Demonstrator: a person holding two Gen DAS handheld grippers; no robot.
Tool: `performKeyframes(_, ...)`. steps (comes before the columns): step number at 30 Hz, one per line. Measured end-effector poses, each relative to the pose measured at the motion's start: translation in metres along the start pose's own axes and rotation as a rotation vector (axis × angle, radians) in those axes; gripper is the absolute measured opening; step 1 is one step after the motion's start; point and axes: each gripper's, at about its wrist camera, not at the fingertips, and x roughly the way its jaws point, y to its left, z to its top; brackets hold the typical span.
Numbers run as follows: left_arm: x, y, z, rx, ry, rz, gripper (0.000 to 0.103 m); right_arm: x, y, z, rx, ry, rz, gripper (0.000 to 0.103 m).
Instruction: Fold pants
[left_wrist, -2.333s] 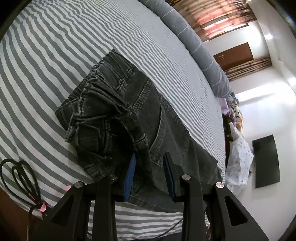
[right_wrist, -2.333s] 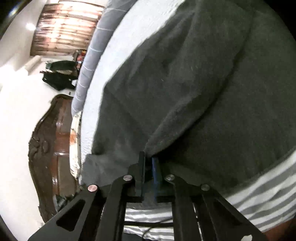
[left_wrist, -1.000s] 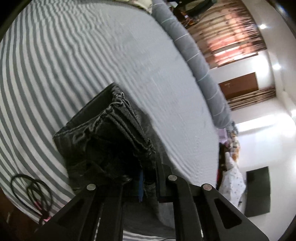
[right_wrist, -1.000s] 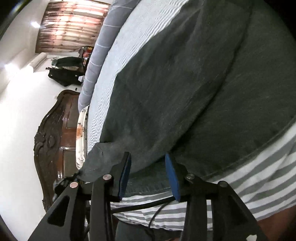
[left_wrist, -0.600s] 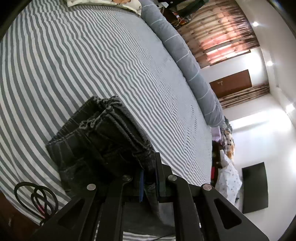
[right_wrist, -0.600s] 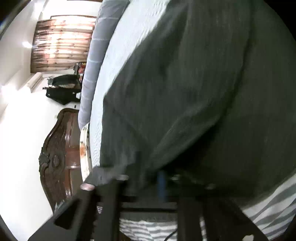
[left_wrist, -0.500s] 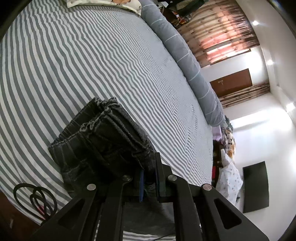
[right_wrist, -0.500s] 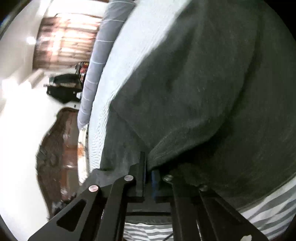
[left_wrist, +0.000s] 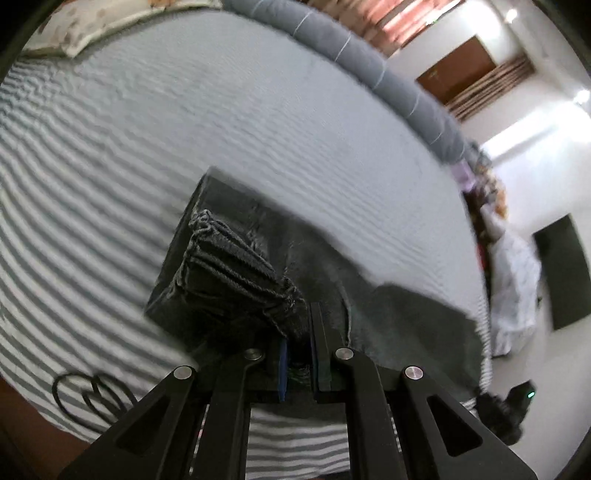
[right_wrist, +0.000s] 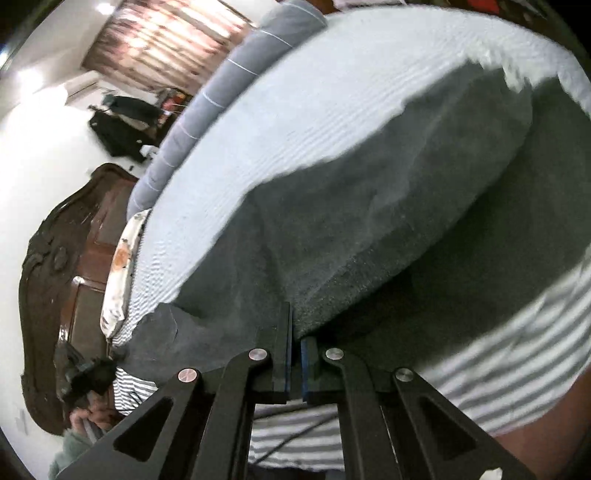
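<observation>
Dark grey denim pants (left_wrist: 236, 273) lie on a grey-and-white striped bed sheet (left_wrist: 110, 155). In the left wrist view my left gripper (left_wrist: 297, 332) is shut on the gathered elastic waistband (left_wrist: 240, 266), which is bunched and lifted off the sheet. In the right wrist view my right gripper (right_wrist: 295, 332) is shut on an edge of the pants' leg fabric (right_wrist: 369, 206), which rises in a raised fold above the sheet (right_wrist: 332, 92). The far end of the leg is blurred.
A long grey bolster (left_wrist: 369, 70) runs along the bed's far side, a floral pillow (left_wrist: 92, 22) at its end. A black cable loop (left_wrist: 92, 391) lies at the near bed edge. A dark carved wooden headboard (right_wrist: 62, 266) and another gripper in a hand (right_wrist: 85, 376) show at left.
My right gripper shut on the leg fabric and lifted it off the sheet. The left gripper kept its hold on the waistband and rolled, with the bunched waistband turning in view.
</observation>
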Motion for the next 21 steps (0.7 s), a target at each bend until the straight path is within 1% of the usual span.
performKeyframes(3,0.016,0.023,-0.019,-0.039,0.036,0.030,0.009,0.011,-0.010,-0.009,0.016,0.037,-0.032,0.004)
performKeyframes(5,0.018,0.030,-0.028,-0.039,0.035,0.034,0.009,0.016,-0.014,-0.012,0.020,0.054,-0.048,0.004)
performKeyframes(9,0.016,0.024,-0.038,0.015,0.034,0.070,0.009,0.019,-0.017,-0.011,0.023,0.062,-0.064,0.004)
performKeyframes(13,0.023,0.024,-0.037,0.037,0.044,0.103,0.009,0.025,-0.020,-0.011,0.021,0.079,-0.084,0.004)
performKeyframes(14,0.023,0.020,-0.038,0.059,0.033,0.119,0.009,0.027,-0.020,-0.011,0.019,0.083,-0.077,0.005)
performKeyframes(16,0.024,0.012,-0.041,0.100,0.014,0.148,0.011,0.030,-0.024,-0.009,0.029,0.080,-0.075,0.011)
performKeyframes(17,0.024,0.009,-0.042,0.119,0.010,0.162,0.011,0.031,-0.026,-0.007,0.042,0.078,-0.062,0.013)
performKeyframes(18,0.023,0.006,-0.044,0.134,0.004,0.169,0.013,0.030,-0.028,-0.006,0.058,0.080,-0.044,0.018)
performKeyframes(19,0.022,0.005,-0.045,0.138,0.002,0.175,0.014,0.030,-0.031,-0.006,0.074,0.078,-0.028,0.021)
performKeyframes(20,0.021,0.004,-0.046,0.133,0.004,0.177,0.015,0.028,-0.034,-0.004,0.086,0.069,-0.012,0.027)
performKeyframes(21,0.018,0.004,-0.048,0.125,-0.002,0.171,0.017,0.026,-0.036,-0.003,0.089,0.063,-0.007,0.031)
